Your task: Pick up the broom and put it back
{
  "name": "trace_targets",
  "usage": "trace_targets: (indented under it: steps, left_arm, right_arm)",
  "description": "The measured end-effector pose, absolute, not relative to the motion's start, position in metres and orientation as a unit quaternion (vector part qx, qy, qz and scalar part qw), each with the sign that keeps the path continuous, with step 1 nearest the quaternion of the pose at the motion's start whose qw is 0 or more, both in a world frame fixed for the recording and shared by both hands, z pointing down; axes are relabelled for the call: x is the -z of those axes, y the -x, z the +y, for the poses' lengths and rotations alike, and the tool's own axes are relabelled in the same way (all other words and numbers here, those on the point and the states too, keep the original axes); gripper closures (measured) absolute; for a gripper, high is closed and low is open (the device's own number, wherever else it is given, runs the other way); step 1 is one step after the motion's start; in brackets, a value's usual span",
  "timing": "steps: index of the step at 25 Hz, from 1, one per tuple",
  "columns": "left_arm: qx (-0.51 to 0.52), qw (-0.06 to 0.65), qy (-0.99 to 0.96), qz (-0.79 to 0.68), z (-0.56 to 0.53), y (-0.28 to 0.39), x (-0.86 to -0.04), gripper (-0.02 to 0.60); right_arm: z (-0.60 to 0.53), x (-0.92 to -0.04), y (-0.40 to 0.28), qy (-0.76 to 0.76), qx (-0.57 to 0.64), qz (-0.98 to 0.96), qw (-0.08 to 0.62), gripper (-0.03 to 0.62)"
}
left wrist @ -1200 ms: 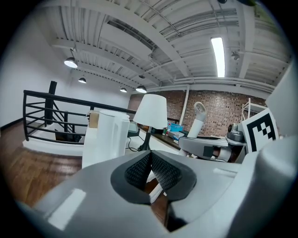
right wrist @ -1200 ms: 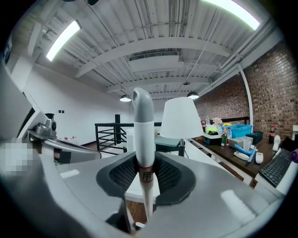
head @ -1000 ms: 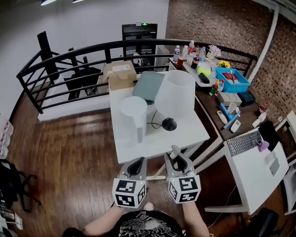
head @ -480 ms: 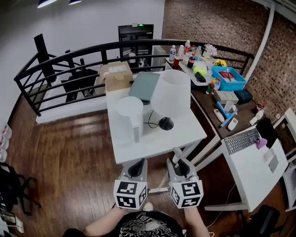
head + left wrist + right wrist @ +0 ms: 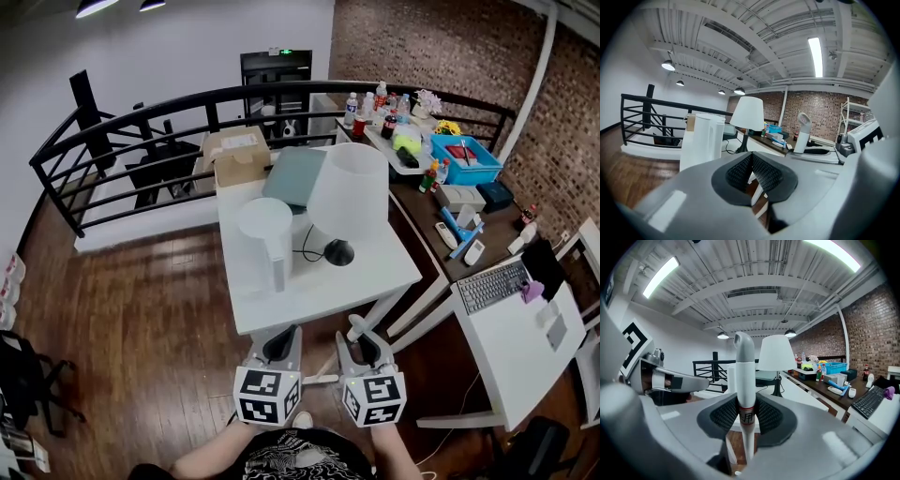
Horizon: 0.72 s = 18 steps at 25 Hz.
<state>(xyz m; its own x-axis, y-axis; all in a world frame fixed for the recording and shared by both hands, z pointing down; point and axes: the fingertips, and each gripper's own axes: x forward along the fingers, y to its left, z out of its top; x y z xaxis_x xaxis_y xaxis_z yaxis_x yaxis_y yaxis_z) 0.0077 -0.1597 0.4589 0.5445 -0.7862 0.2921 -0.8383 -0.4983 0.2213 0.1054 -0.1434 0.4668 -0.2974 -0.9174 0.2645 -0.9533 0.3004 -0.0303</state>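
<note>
The broom's white handle [image 5: 744,380] stands upright between the pads of my right gripper [image 5: 745,416], which is shut on it just at a red band with a label. Its rounded top end [image 5: 354,324] pokes up in front of the gripper [image 5: 361,347] in the head view. The handle [image 5: 802,133] also shows at the right of the left gripper view. The broom's head is hidden below. My left gripper [image 5: 279,345] hangs beside it on the left, its pads [image 5: 761,172] shut together on nothing.
A white table [image 5: 309,291] just ahead carries a lamp [image 5: 352,192] and a tall white cylinder [image 5: 266,234]. Behind it run a black railing [image 5: 141,122] and a cardboard box [image 5: 239,155]. At the right are a cluttered desk with a blue bin [image 5: 466,159] and a keyboard [image 5: 494,286].
My right gripper has sunk a little with the broom handle still in it. The left gripper has stayed beside it, shut.
</note>
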Motion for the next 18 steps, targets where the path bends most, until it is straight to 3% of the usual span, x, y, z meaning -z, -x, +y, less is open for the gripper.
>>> trace_targets:
  steps: [18]
  left_arm:
    - [-0.101,0.19,-0.852,-0.478,-0.16,0.001,-0.483,0.577]
  right_arm:
    - [-0.18,-0.534,-0.086,-0.559,-0.124,-0.807,0.143,0.496]
